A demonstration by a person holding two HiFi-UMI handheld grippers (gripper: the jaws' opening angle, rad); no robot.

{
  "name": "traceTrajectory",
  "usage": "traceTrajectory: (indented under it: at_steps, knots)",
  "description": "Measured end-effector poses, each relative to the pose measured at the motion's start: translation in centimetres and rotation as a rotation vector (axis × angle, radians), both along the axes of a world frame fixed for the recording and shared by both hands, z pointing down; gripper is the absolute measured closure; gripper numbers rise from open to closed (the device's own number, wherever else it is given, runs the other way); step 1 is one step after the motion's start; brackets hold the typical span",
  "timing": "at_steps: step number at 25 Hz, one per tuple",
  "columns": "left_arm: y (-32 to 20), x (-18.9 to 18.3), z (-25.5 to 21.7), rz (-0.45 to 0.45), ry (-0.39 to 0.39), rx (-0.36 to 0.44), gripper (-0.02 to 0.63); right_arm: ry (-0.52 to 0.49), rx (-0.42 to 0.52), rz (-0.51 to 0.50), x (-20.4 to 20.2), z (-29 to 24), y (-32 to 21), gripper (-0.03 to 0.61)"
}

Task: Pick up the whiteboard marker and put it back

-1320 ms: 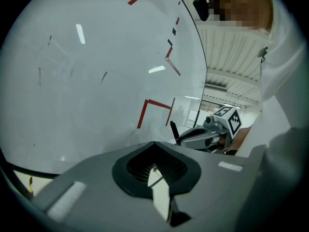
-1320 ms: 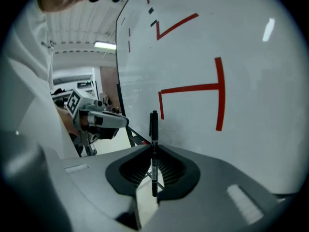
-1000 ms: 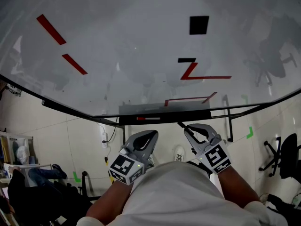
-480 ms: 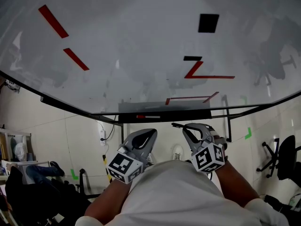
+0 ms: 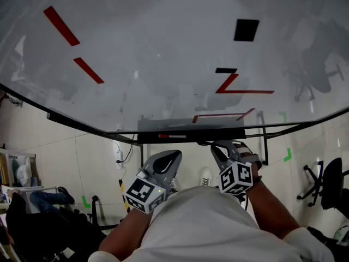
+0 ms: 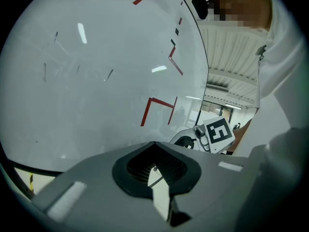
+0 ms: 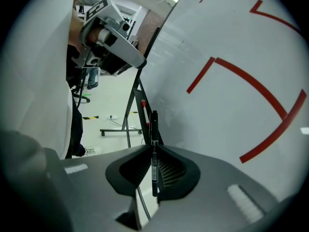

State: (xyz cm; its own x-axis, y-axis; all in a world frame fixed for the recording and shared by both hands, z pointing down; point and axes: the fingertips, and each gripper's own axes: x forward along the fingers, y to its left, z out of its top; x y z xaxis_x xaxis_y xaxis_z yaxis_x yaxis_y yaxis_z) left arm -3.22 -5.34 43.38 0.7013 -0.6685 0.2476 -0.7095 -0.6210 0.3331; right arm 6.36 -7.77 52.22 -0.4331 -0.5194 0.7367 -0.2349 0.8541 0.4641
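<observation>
The big white whiteboard [image 5: 163, 64] could take a stray mark if the pen's tip brushes it. The dark narrow tray [image 5: 218, 134] under its edge is a slim target: an off-centre release would likely drop the pen or knock the red marker [image 5: 170, 137] lying there. The right claw [image 5: 221, 148] is clenched on the slim black whiteboard marker [image 7: 154, 129], near the tray; so thin a pinch could pivot. The left claw [image 5: 173, 156] is closed and empty.

Count: 1 board, 1 tray, 2 claws, 2 markers.
</observation>
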Motion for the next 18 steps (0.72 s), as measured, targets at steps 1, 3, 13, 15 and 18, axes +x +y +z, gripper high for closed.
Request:
traceTrajectory:
  at_steps: [1, 3, 13, 15, 18]
  knots:
    - [0.0, 0.0, 0.0, -0.001, 0.0, -0.001, 0.597, 0.005, 0.0, -0.001, 0.0, 0.1, -0.1, 0.538]
    - [-0.1, -0.1, 0.0, -0.002, 0.0, -0.002, 0.597, 0.015, 0.003, -0.007, -0.1, 0.3, -0.3, 0.538]
    - [0.0, -0.2, 0.0, -0.008, -0.013, 0.001, 0.597, 0.105, 0.031, -0.055, -0.6, 2.8, -2.2, 0.538]
    - [0.1, -0.3, 0.1, -0.007, -0.014, 0.002, 0.597, 0.117, 0.031, -0.056, -0.6, 3.2, -2.5, 0.538]
    - [0.1, -0.4, 0.2, -0.009, -0.014, 0.001, 0.597, 0.126, 0.028, -0.058, -0.7, 3.6, -2.9, 0.538]
